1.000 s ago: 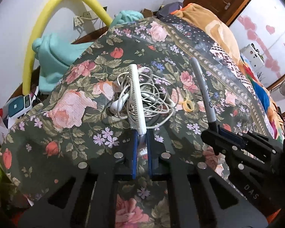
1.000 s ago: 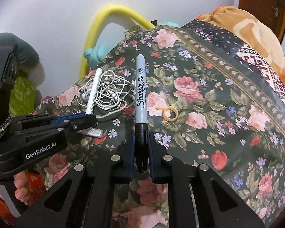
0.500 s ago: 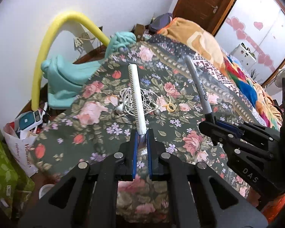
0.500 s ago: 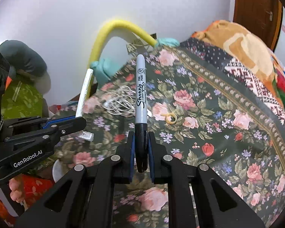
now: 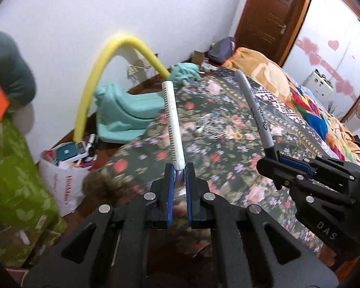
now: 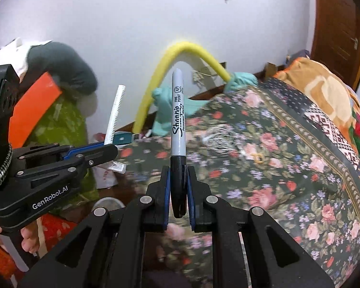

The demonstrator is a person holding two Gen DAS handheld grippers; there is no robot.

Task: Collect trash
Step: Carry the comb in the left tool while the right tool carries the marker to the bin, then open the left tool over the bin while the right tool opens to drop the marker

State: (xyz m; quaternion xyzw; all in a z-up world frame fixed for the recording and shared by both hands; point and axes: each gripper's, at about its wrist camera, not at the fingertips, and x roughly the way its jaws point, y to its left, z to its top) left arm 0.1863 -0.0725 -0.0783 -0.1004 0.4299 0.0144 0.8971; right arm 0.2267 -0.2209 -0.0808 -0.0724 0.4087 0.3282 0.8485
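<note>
We are holding two pieces of trash at once. The white comb (image 5: 173, 124) is pinched by its near end between the pads of the left gripper (image 5: 178, 180), its long axis running straight forward and away from the tool, toothed edge turned left. The Sharpie marker (image 6: 178, 117) is clamped by its black cap in the right gripper (image 6: 178, 182), and it too is pointing forward along the fingers, grey tail uppermost. Both tools are pressed tight on what they carry; neither is spread. In each view the other tool is showing at the side, so the two are riding close together, the comb to the left of the marker, both clear of the floral bedspread (image 6: 288, 168).

Further out on that cover we are leaving a tangle of white earphone cord (image 5: 210, 129) and a small yellow ring (image 6: 258, 157) just beside it, both well ahead of the fingers.

The relation we judge the next move to turn on: down and to the left, on the floor past the bed's corner, a white shopping bag (image 5: 62, 180) is standing open, already stuffed. It lies on the left gripper's side, so the comb is likely nearer to it than the marker, and each long item would have to tip nose-down to go in.
</note>
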